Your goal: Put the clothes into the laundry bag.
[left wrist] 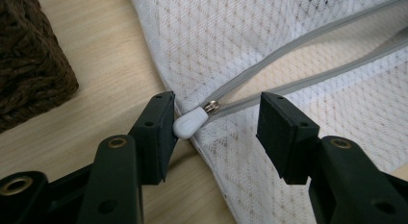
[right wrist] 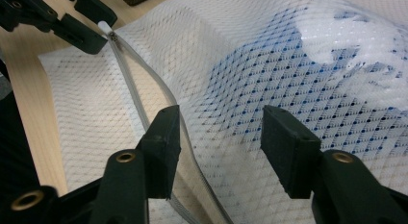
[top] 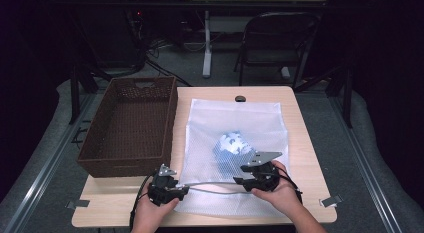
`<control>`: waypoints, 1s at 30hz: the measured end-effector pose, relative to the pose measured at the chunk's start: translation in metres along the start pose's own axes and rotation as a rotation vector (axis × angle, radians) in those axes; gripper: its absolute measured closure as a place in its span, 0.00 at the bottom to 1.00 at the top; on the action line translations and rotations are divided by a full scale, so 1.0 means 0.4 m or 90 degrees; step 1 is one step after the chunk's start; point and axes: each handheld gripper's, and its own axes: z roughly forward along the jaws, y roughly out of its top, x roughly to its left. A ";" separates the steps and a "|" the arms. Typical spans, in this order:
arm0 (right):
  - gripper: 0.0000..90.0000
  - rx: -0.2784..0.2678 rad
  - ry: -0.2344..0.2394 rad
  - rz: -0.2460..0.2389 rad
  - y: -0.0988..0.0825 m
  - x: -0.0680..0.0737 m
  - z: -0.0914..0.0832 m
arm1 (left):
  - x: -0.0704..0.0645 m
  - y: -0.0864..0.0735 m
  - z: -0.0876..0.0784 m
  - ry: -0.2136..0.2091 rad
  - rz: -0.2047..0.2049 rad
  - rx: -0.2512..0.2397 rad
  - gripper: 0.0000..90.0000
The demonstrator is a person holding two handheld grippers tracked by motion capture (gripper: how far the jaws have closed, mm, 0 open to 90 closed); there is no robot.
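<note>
1. White mesh zip-up laundry bag (top: 235,143) lies flat on light wood table (top: 305,158), just right of brown woven basket (top: 131,124); bag's near edge w/ grey zipper (top: 210,186) faces the person.
2. Blue-and-white patterned cloth (top: 233,145) sits inside bag, seen thru mesh, near its middle.
3. Zipper is part open: two grey tapes spread apart in left gripper view, meeting at metal slider w/ white plastic pull tab (left wrist: 190,123).
4. Left gripper (top: 172,189) at bag's near left corner; jaws apart, not clamped. Pull tab lies between them, touching inner face of left-hand jaw in its own view; other jaw well clear.
5. Right gripper (top: 239,180) at bag's near edge, farther right along zipper; jaws apart over mesh, nothing pinched. Zipper tape runs just by one jaw in right gripper view.
6. Each gripper held in a hand; both low over table.
</note>
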 end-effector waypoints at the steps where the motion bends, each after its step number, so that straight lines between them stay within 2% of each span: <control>1: 0.56 0.002 -0.002 -0.001 0.000 0.000 0.000 | -0.002 0.002 -0.004 -0.001 0.000 -0.002 0.55; 4: 0.56 0.007 -0.004 -0.001 -0.001 0.000 0.000 | -0.008 0.006 -0.009 -0.008 0.001 -0.007 0.60; 13: 0.55 0.000 -0.010 0.008 0.000 0.000 -0.001 | -0.027 0.020 -0.018 -0.033 0.015 -0.019 0.68; 19: 0.56 0.000 -0.009 0.013 0.000 0.000 -0.001 | -0.043 0.024 0.001 -0.039 0.032 -0.014 0.65; 22: 0.55 -0.002 -0.006 0.014 0.000 0.000 -0.001 | -0.042 0.028 -0.010 -0.025 0.032 -0.027 0.62; 24: 0.55 -0.003 -0.004 0.018 0.000 -0.001 -0.001 | -0.034 0.026 -0.017 -0.020 0.022 -0.031 0.61; 27: 0.55 -0.003 -0.006 0.018 0.000 0.000 -0.001 | -0.022 0.020 -0.023 0.005 0.019 -0.027 0.60; 30: 0.55 -0.004 -0.010 0.014 0.002 0.003 -0.001 | -0.012 0.017 -0.028 0.031 0.033 -0.020 0.60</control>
